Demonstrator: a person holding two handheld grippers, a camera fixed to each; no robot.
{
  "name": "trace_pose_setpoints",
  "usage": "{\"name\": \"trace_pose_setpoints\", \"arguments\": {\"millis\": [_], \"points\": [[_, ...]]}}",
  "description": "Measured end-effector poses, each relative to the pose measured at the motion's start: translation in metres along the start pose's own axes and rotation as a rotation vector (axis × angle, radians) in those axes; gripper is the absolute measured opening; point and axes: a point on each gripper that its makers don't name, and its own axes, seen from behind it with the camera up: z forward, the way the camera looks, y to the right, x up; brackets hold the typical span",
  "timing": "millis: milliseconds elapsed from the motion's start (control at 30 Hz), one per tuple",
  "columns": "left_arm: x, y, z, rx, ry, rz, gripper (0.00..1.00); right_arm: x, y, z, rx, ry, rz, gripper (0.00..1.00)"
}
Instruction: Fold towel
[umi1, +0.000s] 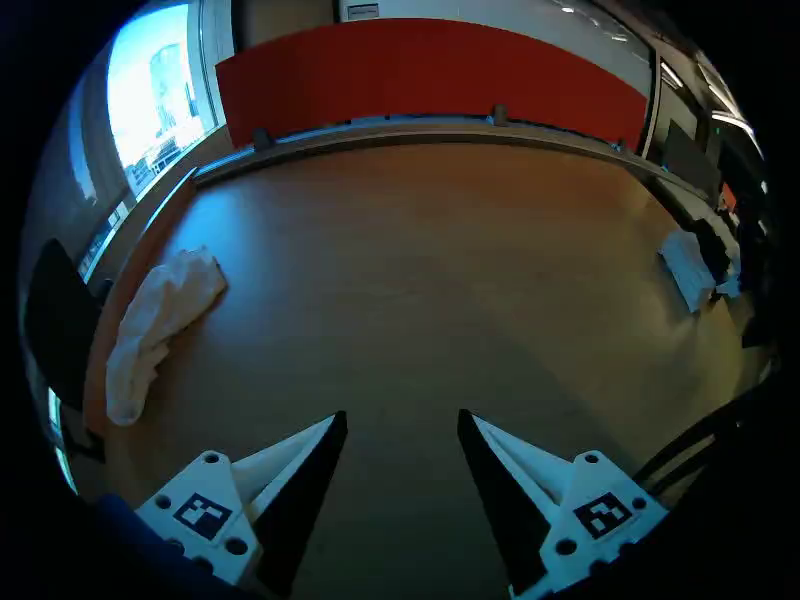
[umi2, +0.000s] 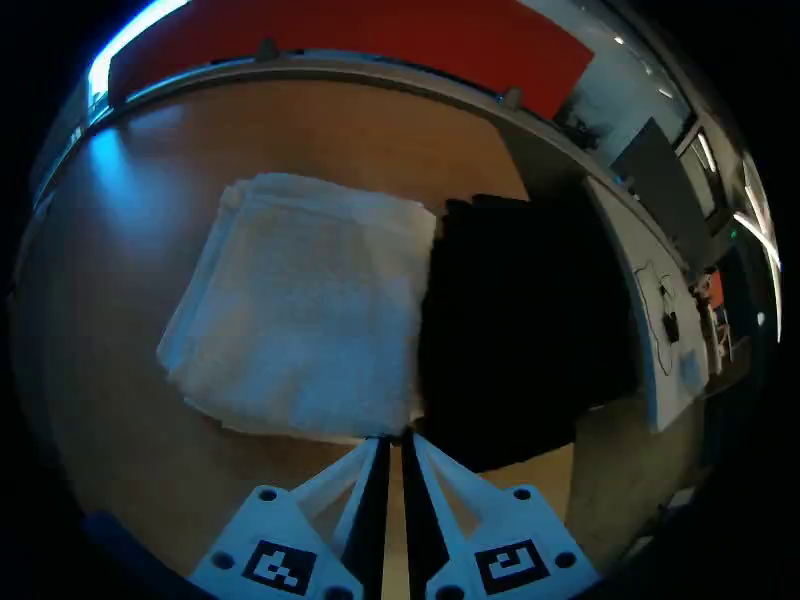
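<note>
Between the spread fingers of the left gripper (umi1: 400, 420) I saw only bare wood; they stood wide apart and held nothing, low over the wooden table (umi1: 420, 280). The right gripper (umi2: 400, 438) had its fingers drawn almost together, with a thin slit of tabletop showing between them.

Past the left fingers the table ran out to a red partition (umi1: 430, 75) along its far edge at 12 o'clock, with a bright window (umi1: 155, 90) at 11 o'clock.

A crumpled towel (umi1: 160, 320) lay well apart from the left fingers at about 9 o'clock, near the table's edge. Straight ahead of the right fingers, from 12 round to 10 o'clock, lay a folded towel (umi2: 300, 320), flat and squared. The fingertips reached its near edge, though I could not tell whether they pinched it. A black cloth (umi2: 510, 330) lay just beside it at 1 o'clock, the edges touching.
</note>
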Motion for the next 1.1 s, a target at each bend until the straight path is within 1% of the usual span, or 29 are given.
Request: {"name": "trace_pose_setpoints", "arguments": {"millis": [233, 300, 433, 500, 567, 600, 700, 733, 800, 833, 867, 1033, 1100], "points": [[0.0, 0.0, -0.001, 0.001, 0.001, -0.002, 0.81, -0.001, 0.0, -0.002, -0.008, 0.012, 0.014, 0.1], [0.0, 0.0, -0.001, 0.001, 0.002, -0.003, 0.81, -0.002, 0.001, -0.002, -0.013, 0.015, 0.019, 0.12], [0.001, -0.001, -0.001, 0.001, 0.004, -0.006, 0.81, -0.003, 0.004, -0.004, -0.033, 0.026, 0.026, 0.2], [0.002, -0.001, -0.001, 0.001, 0.006, -0.008, 0.81, -0.004, 0.005, -0.006, -0.042, 0.033, 0.029, 0.27], [0.002, -0.001, -0.001, 0.001, 0.007, -0.012, 0.81, -0.004, 0.006, -0.008, -0.052, 0.038, 0.031, 0.37], [0.002, -0.001, -0.001, 0.001, 0.008, -0.014, 0.81, -0.005, 0.006, -0.008, -0.056, 0.041, 0.032, 0.43], [0.003, -0.001, -0.001, 0.0, 0.009, -0.018, 0.81, -0.005, 0.007, -0.01, -0.066, 0.049, 0.034, 0.65], [0.003, -0.001, -0.001, 0.0, 0.01, -0.019, 0.81, -0.005, 0.007, -0.011, -0.069, 0.052, 0.034, 0.71], [0.004, -0.001, -0.001, 0.0, 0.012, -0.019, 0.81, -0.005, 0.007, -0.012, -0.074, 0.058, 0.036, 0.78], [0.004, -0.001, -0.001, 0.0, 0.013, -0.019, 0.81, -0.005, 0.007, -0.013, -0.075, 0.06, 0.037, 0.85], [0.005, -0.001, -0.001, -0.001, 0.014, -0.018, 0.81, -0.004, 0.007, -0.014, -0.077, 0.062, 0.038, 0.9], [0.005, 0.0, -0.001, -0.003, 0.019, -0.019, 0.81, -0.002, 0.003, -0.017, -0.071, 0.074, 0.043, 0.94], [0.006, 0.0, -0.002, -0.003, 0.021, -0.02, 0.81, 0.0, 0.002, -0.019, -0.071, 0.08, 0.042, 0.98]]}}
